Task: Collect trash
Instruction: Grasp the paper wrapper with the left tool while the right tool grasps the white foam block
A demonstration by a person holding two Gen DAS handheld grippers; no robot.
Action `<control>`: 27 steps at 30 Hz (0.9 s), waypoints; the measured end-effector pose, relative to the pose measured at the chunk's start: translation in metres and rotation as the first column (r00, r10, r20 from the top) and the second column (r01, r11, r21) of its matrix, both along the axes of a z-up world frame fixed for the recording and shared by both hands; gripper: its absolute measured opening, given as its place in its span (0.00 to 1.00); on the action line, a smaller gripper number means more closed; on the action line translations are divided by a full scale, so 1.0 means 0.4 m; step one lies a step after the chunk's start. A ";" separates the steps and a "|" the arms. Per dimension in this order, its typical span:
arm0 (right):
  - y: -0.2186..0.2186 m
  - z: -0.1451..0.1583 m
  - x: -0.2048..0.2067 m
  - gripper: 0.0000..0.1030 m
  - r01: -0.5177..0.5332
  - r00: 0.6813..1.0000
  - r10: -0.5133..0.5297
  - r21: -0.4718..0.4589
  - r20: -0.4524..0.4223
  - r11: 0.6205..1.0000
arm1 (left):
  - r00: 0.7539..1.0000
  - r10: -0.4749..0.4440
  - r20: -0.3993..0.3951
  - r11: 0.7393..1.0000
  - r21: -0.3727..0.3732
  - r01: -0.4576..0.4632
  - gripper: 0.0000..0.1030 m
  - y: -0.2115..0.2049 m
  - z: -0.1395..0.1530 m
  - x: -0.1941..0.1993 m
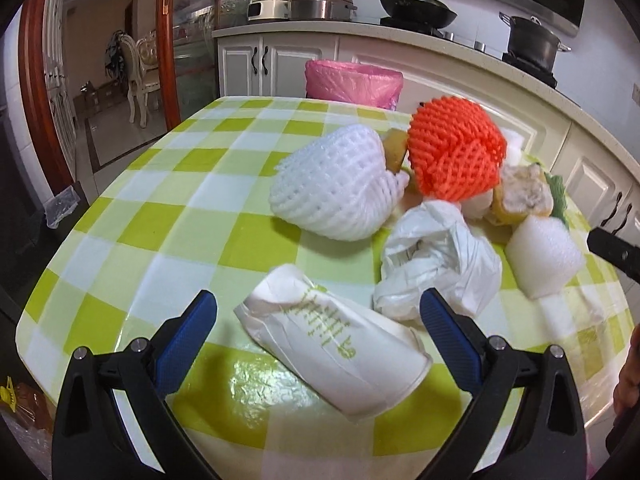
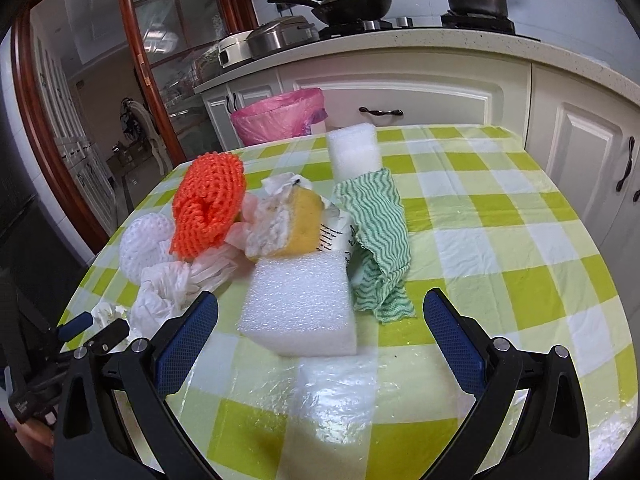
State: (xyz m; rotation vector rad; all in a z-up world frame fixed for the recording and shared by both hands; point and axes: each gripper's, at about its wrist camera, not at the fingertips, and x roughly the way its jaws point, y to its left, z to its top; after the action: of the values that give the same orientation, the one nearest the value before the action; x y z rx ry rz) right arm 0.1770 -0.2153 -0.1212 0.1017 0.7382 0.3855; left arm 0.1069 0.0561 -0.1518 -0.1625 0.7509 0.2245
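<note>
The table (image 1: 132, 216) is bare on its left half. Left gripper (image 1: 318, 312) gapes wide, empty, over a crushed cup (image 1: 336, 344). Trash crowds the middle: white net (image 1: 332, 184), orange net (image 1: 456, 148), bag (image 1: 440, 256). Right gripper (image 2: 320, 312), spread wide, faces a foam block (image 2: 304, 308) beside a green cloth (image 2: 376, 224); free cloth-covered table lies right. The pink bin (image 2: 280, 118) stands past the far edge.

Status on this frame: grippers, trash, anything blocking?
Left gripper open over flattened paper cup. Right gripper open before white foam block. Nothing held; trash piled on table. Pink-lined bin beyond far edge, path unobstructed.
</note>
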 end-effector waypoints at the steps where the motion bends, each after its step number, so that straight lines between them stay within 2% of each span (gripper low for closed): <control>1: 0.003 -0.006 0.003 0.93 -0.003 1.000 0.003 -0.002 -0.006 1.000 | 1.000 -0.002 -0.001 1.000 0.004 0.002 0.95 0.000 -0.002 0.000; 7: 0.035 -0.017 0.002 0.93 -0.024 1.000 0.024 -0.027 -0.006 0.999 | 1.000 -0.027 0.002 1.000 0.004 0.027 0.83 -0.001 -0.009 -0.006; 12: 0.063 -0.030 0.016 0.90 -0.024 1.000 0.023 -0.079 -0.015 0.997 | 0.997 -0.067 0.040 0.998 0.001 0.067 0.59 0.001 0.001 -0.004; 14: 0.075 -0.037 0.026 0.88 -0.027 0.999 0.025 -0.097 -0.023 0.995 | 0.996 -0.073 0.047 0.997 0.017 0.072 0.56 0.000 0.005 -0.004; 16: 0.085 -0.043 0.032 0.87 -0.032 0.999 0.029 -0.108 -0.031 0.994 | 0.996 -0.074 0.050 0.997 0.028 0.073 0.59 -0.001 0.006 -0.006; 19: 0.099 -0.050 0.036 0.86 -0.043 0.999 0.040 -0.119 -0.029 0.992 | 0.995 -0.065 0.071 0.997 0.038 0.062 0.79 -0.003 0.010 -0.014; 27: 0.113 -0.069 0.034 0.75 -0.047 0.999 0.043 -0.151 -0.030 0.987 | 0.998 -0.040 0.042 0.998 0.044 0.038 0.79 -0.012 -0.015 -0.015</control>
State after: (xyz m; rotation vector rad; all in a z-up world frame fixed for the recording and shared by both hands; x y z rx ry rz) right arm 0.1906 -0.1700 -0.1487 -0.0534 0.7946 0.3705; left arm 0.1009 0.0513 -0.1577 -0.1116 0.7057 0.1997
